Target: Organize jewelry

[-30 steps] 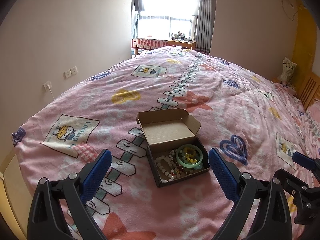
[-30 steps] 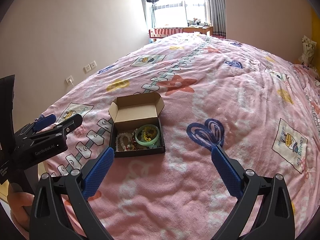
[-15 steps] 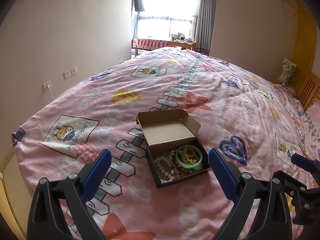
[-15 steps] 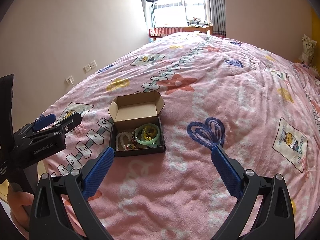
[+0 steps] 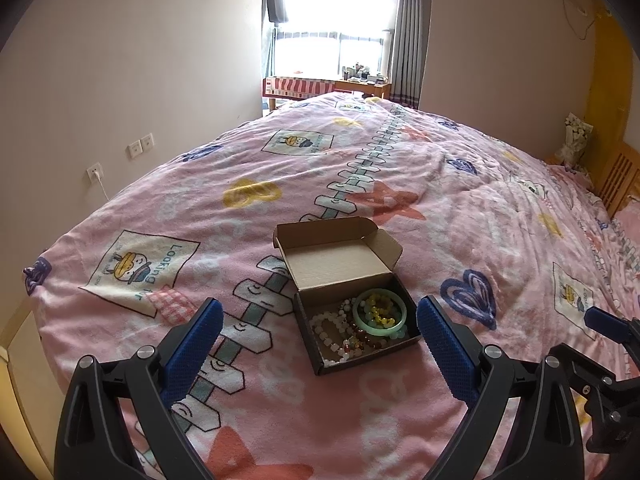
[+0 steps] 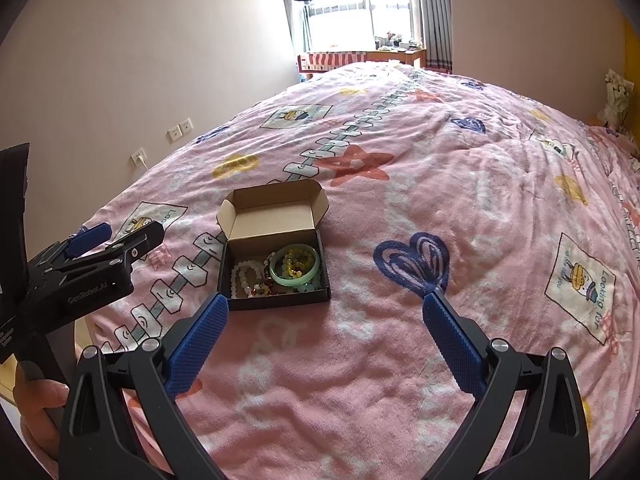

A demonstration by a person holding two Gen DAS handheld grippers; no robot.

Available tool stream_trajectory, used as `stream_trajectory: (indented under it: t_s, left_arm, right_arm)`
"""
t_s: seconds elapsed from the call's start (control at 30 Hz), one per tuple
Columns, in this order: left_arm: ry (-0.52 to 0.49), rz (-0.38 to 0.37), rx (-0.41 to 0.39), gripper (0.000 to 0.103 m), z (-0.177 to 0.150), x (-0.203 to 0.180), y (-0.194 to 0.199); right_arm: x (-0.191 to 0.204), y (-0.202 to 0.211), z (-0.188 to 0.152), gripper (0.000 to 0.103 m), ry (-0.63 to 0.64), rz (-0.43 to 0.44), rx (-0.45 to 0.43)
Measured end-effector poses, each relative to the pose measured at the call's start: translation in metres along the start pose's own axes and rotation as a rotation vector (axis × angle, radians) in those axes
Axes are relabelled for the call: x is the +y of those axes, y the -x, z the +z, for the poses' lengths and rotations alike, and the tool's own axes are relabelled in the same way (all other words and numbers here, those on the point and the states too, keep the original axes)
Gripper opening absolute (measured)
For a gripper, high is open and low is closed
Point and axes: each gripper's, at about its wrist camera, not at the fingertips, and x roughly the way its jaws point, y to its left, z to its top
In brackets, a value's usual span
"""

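Both claws wide and empty, left gripper (image 5: 316, 328) and right gripper (image 6: 324, 316) just short of the open box (image 5: 352, 292); bracelets (image 5: 360, 328) all inside it, lid up: packed or unsorted, can't tell.

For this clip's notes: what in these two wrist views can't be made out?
- Bracelets in the cardboard box: strands overlap under the green bangle, too small to count in either view.
- Box floor near its front wall: hidden by that wall, right view.
- Desk items by the window: tiny, washed out by glare.
- Right gripper: cut off by the left view's edge.
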Motion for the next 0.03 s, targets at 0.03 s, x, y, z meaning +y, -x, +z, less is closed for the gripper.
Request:
stream_trajectory:
  t_s: [0.03]
  left_arm:
    - [-0.001,0.003,0.001,0.095,0.0001,0.0001,-0.0004]
  right_arm:
    - [-0.0002,-0.0003,-0.0008,0.096,-0.002,0.0,0.0]
